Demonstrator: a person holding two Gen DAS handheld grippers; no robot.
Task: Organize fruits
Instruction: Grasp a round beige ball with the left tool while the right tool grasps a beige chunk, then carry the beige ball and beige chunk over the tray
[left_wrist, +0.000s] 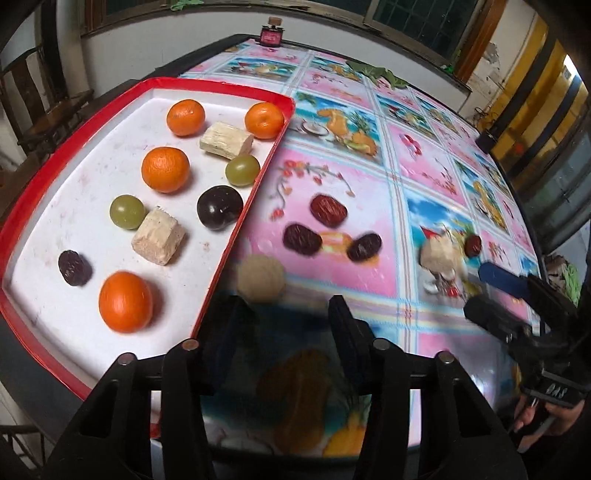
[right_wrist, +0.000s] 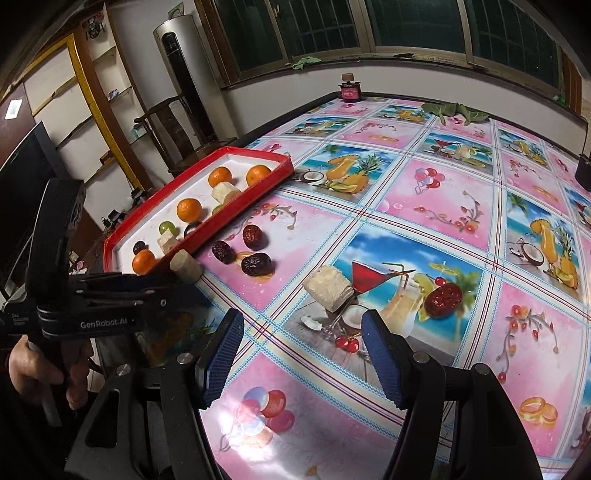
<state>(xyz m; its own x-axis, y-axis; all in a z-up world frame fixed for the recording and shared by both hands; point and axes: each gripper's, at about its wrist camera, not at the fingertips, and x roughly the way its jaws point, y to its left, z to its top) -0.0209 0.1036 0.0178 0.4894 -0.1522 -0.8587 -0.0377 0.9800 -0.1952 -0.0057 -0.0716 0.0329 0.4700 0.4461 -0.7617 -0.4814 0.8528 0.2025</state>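
A red tray (left_wrist: 221, 87) with a white floor holds several oranges, two green fruits, a dark plum (left_wrist: 219, 212), two cane pieces and a date. My left gripper (left_wrist: 286, 317) hovers by its near corner, jaws apart. A pale cane piece (left_wrist: 260, 278) lies just past the left fingertip, clear of the other finger. Three dark red dates (left_wrist: 328, 210) lie on the cloth beyond. My right gripper (right_wrist: 301, 350) stands open and empty. Ahead of it are another cane piece (right_wrist: 328, 290) and a red date (right_wrist: 443, 300).
The table (right_wrist: 424, 206) wears a pink and blue picture cloth. A small pink jar (right_wrist: 350, 90) and green leaves (right_wrist: 458, 112) sit at the far edge. A wooden chair (right_wrist: 166, 122) stands past the tray. A hand (right_wrist: 33, 373) grips the left tool's handle.
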